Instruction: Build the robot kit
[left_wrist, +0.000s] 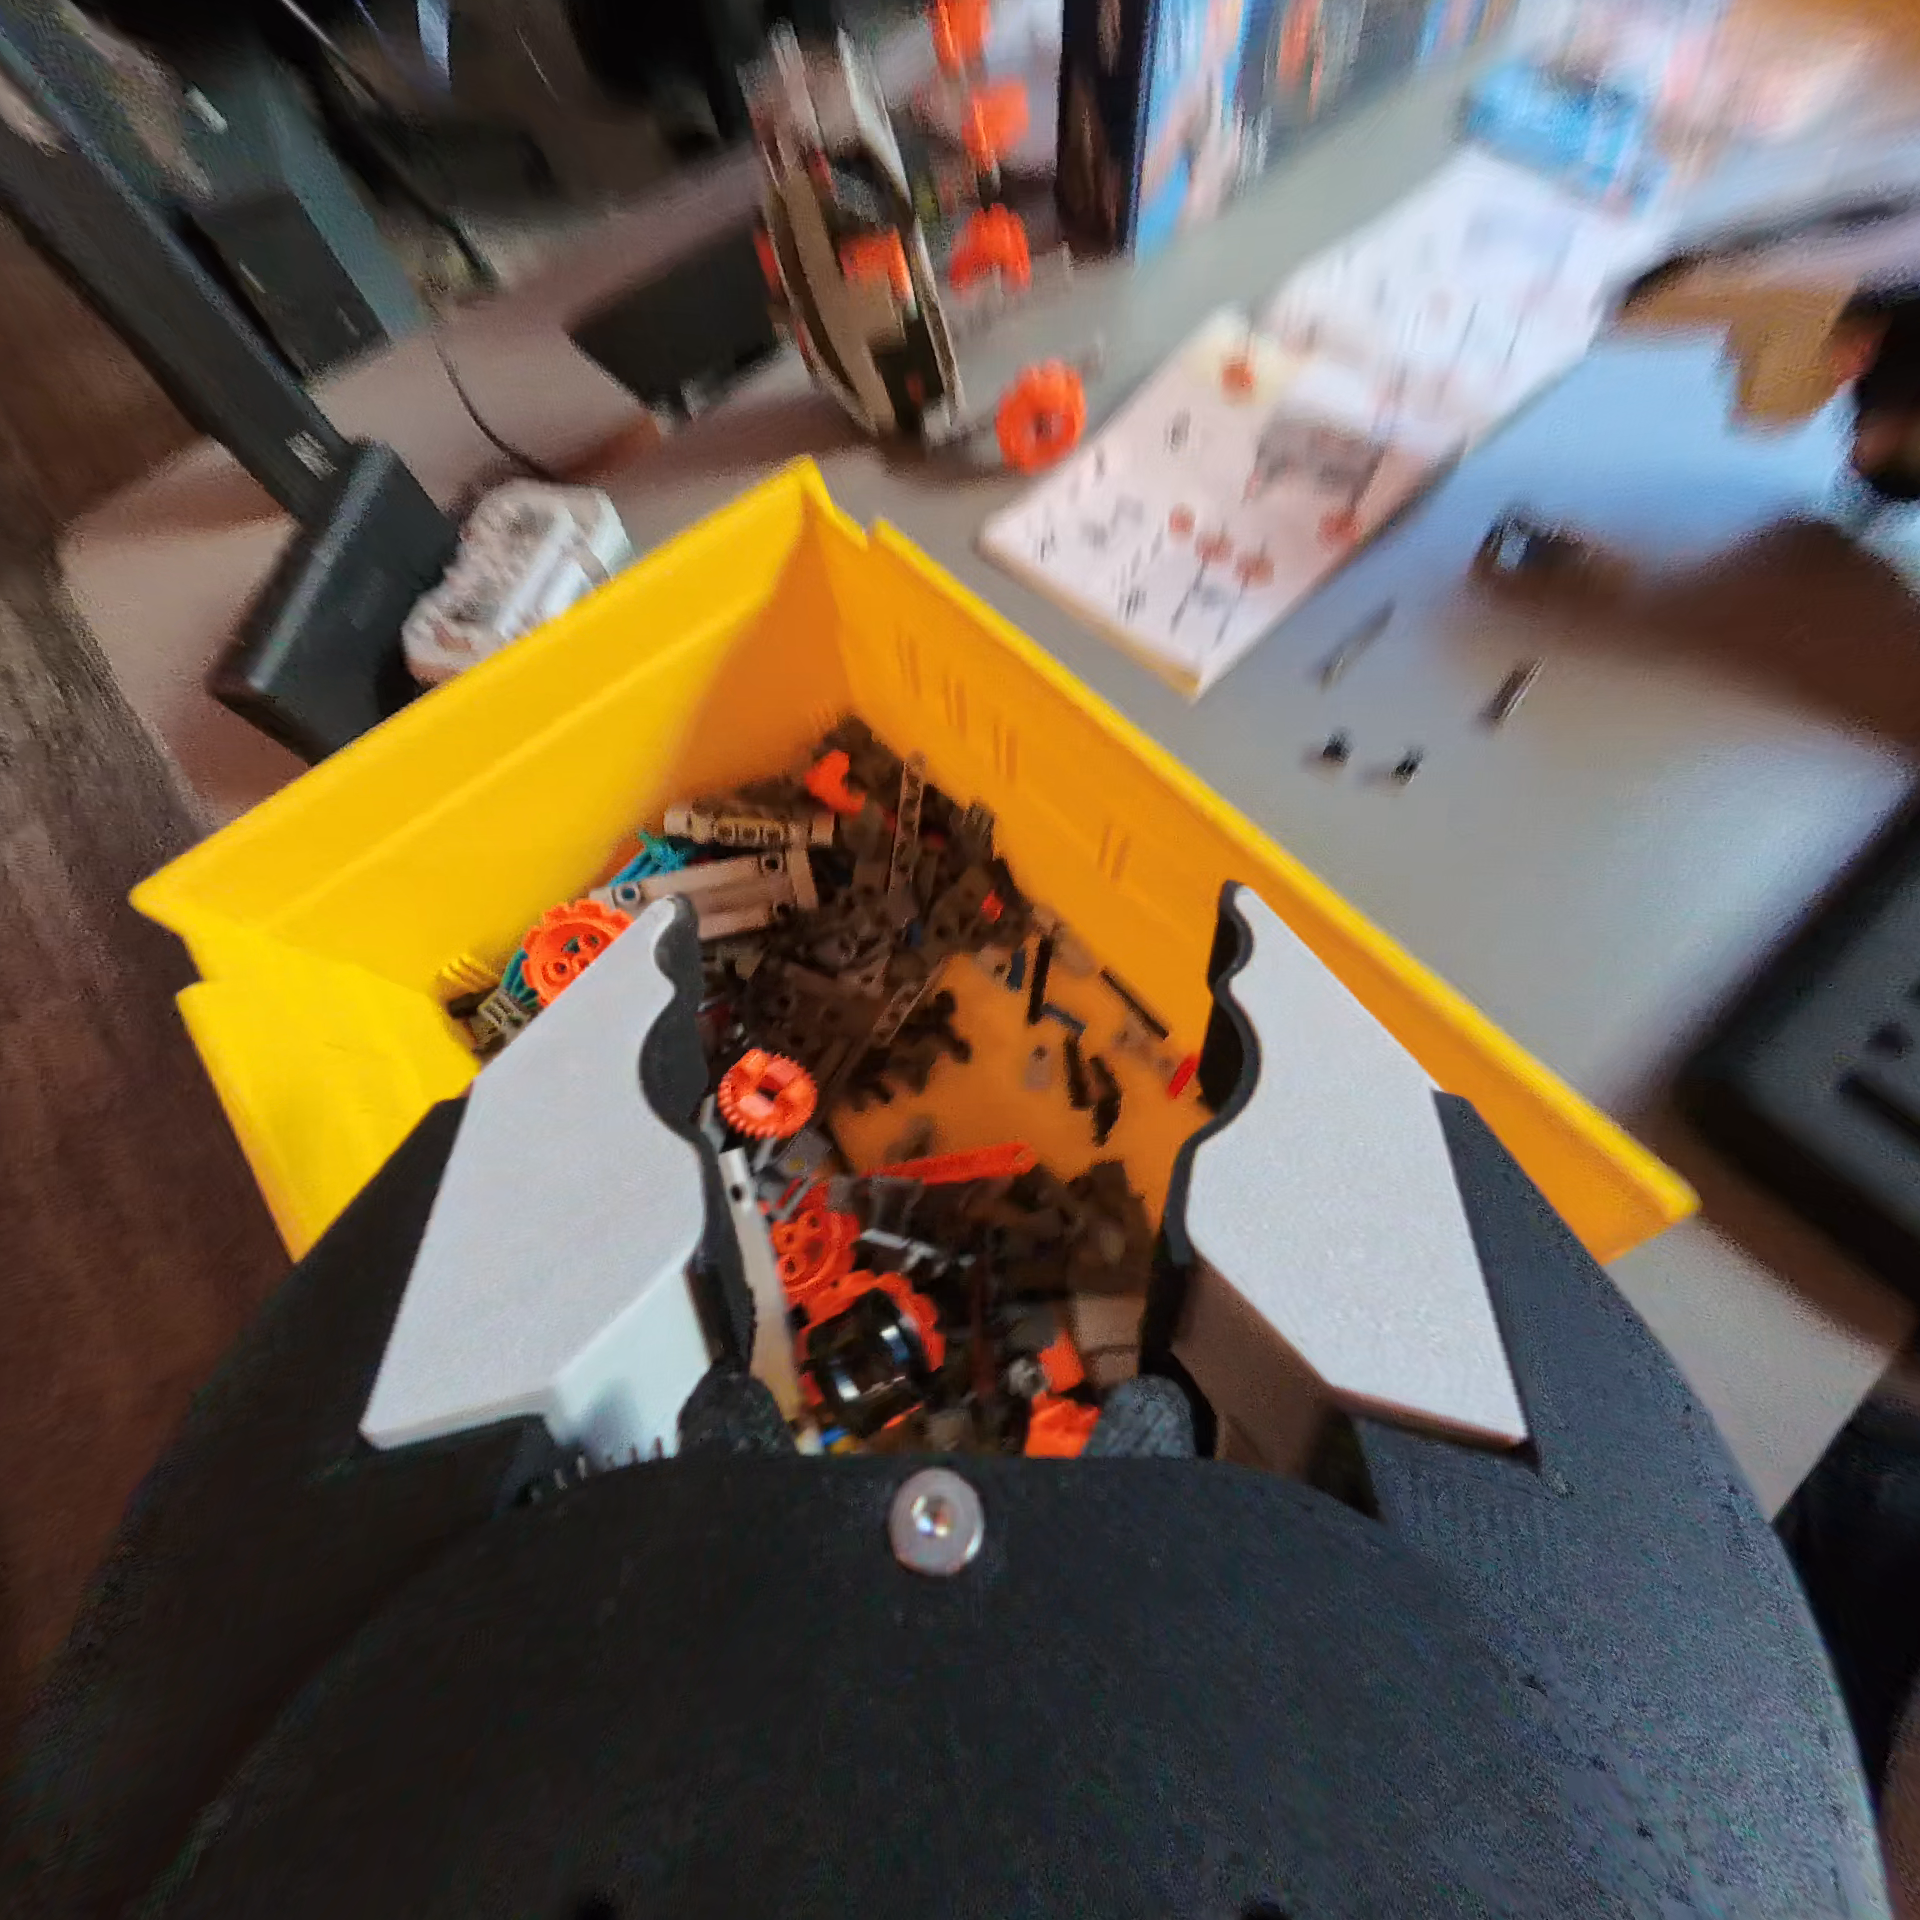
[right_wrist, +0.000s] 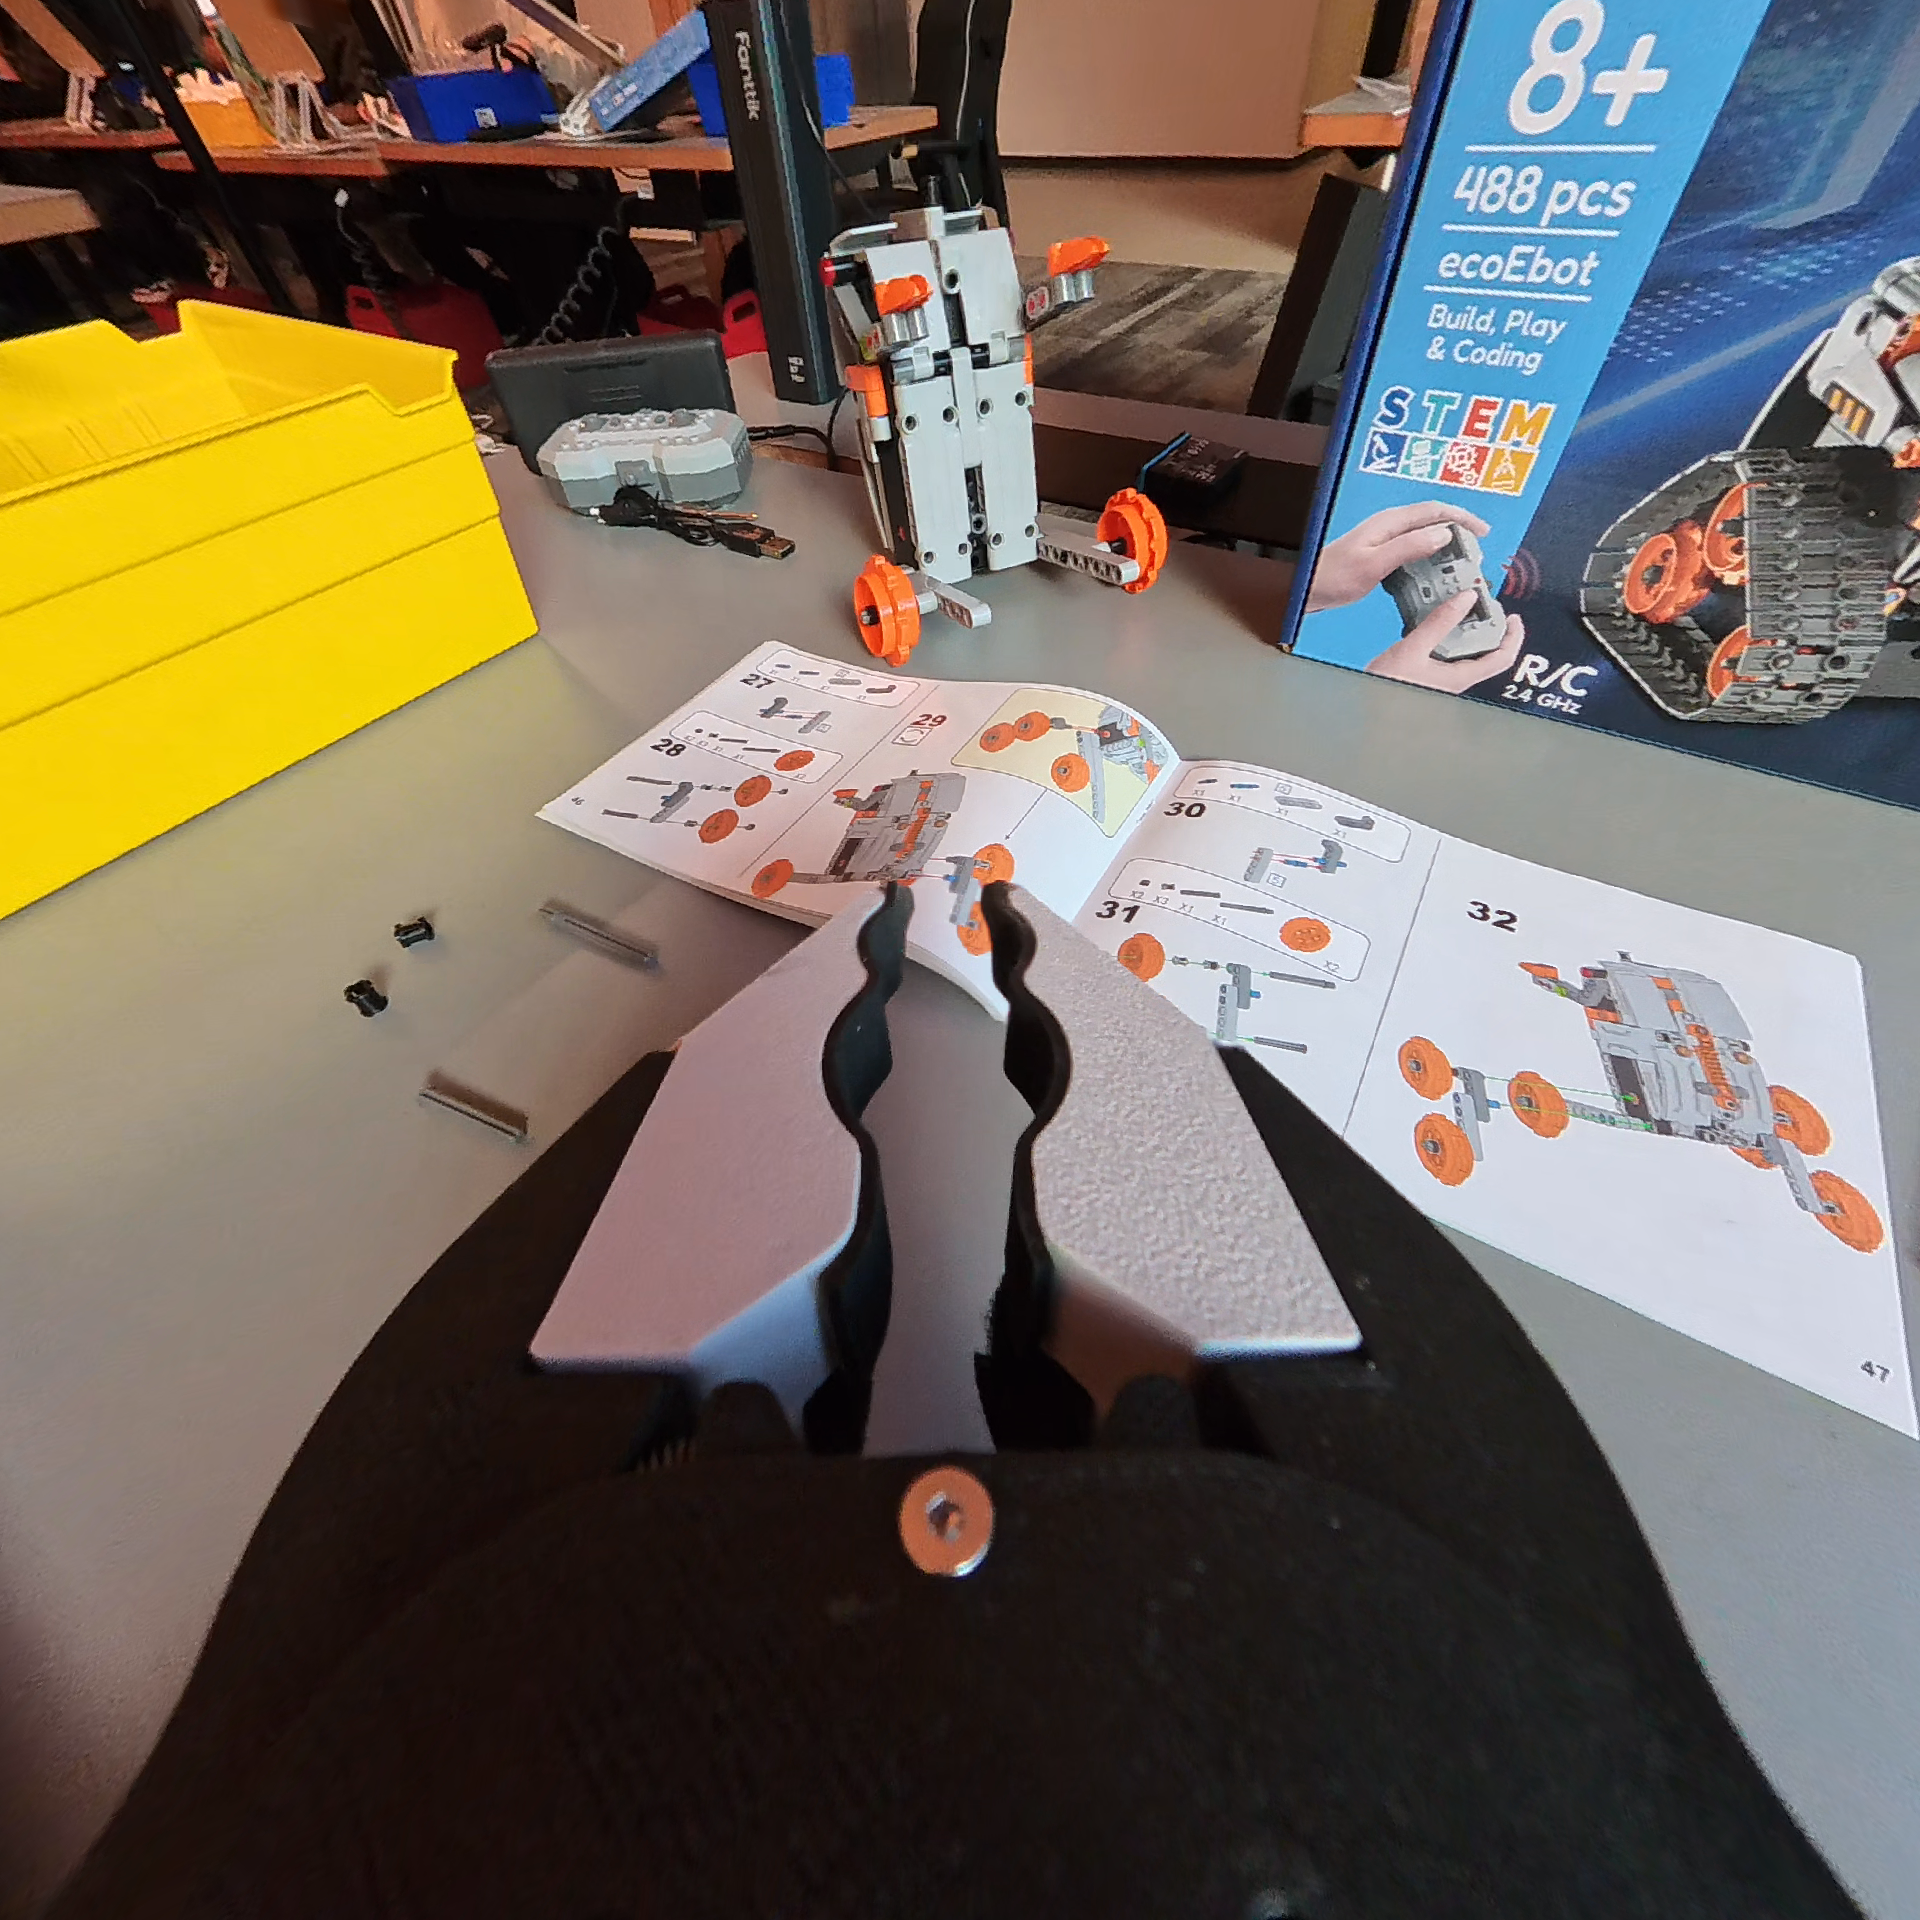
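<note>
The left gripper (left_wrist: 951, 914) hangs over the yellow bin (left_wrist: 540, 727), jaws spread wide and empty. The bin holds loose parts (left_wrist: 914, 997): small, light, stiff plastic beams, pins and orange gears (left_wrist: 767, 1091), probably slippery; a gear is best pinched across its rim, a beam across its narrow sides. The right gripper (right_wrist: 940, 899) hovers over the booklet (right_wrist: 1195, 935) on the table (right_wrist: 260, 1195), jaws nearly together, pinching nothing. Two pins (right_wrist: 412, 930) and two axles (right_wrist: 597, 933) lie to its left. The left view is motion-blurred; parts low in the pile are hidden.
</note>
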